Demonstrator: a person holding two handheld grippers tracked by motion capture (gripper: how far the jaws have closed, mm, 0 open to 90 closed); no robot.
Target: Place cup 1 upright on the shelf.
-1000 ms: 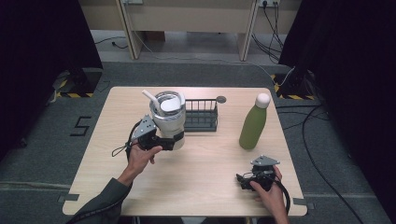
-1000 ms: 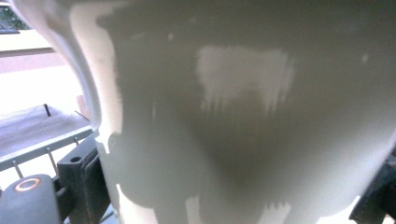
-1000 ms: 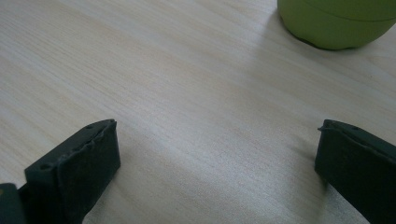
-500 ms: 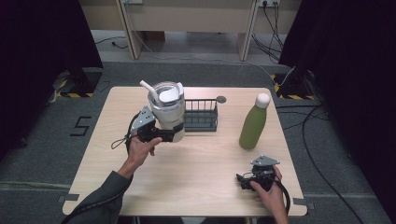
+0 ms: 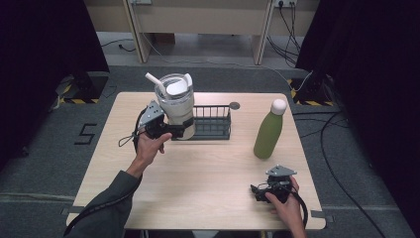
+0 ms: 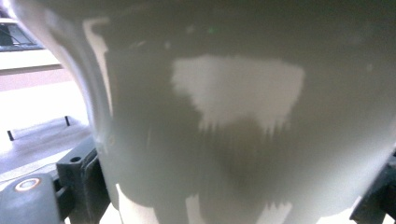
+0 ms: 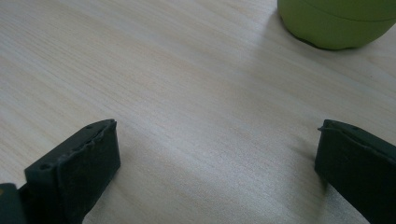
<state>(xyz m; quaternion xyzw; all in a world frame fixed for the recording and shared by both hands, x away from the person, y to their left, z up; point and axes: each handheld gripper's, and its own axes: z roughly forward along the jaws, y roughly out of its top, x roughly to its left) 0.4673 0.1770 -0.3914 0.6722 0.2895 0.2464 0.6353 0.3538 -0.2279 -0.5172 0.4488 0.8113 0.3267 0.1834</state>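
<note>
White tumbler (image 5: pixel 177 105) clamped in left gripper (image 5: pixel 182 130), one wire basket (image 5: pixel 212 121), one green bottle (image 5: pixel 268 130), right gripper (image 5: pixel 256 192) fingers spread.

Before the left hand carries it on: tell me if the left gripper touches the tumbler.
Touching. In the left gripper view the tumbler sits between both black jaws, its wall against them; the high view shows the left gripper clamped around its lower body.

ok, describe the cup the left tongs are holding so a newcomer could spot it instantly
On the wooden table, look to the far left end of the black wire basket. There the left tongs grip a tall pale cup, lifted beside the basket. Unlike the green bottle to the right, it is whitish, wide-mouthed and has a white straw sticking out.
</note>
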